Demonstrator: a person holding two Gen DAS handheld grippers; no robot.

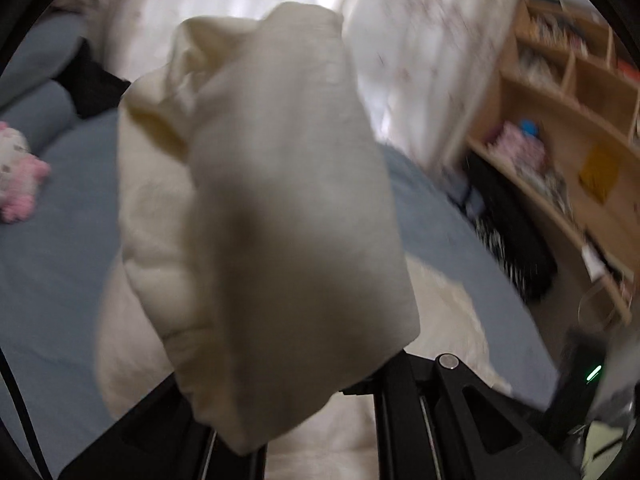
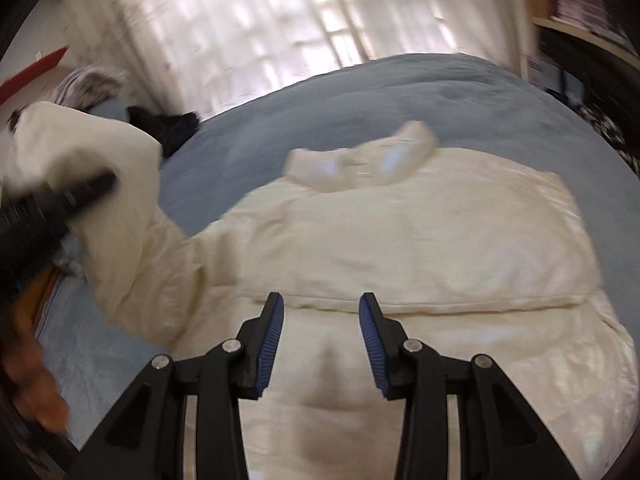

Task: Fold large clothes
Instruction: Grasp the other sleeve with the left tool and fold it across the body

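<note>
A cream padded jacket lies spread on the blue bed, its collar bunched at the far side. One sleeve is lifted off the bed and fills the left wrist view, draping over the left fingers and hiding them. My left gripper shows at the left edge of the right wrist view, shut on that raised sleeve. My right gripper hovers open over the jacket's near part, with nothing between its blue pads. Both views are blurred by motion.
A pink plush toy and a black garment lie on the bed's far left. A wooden shelf unit stands to the right of the bed with dark items at its foot. Curtains hang behind. A person's hand is at lower left.
</note>
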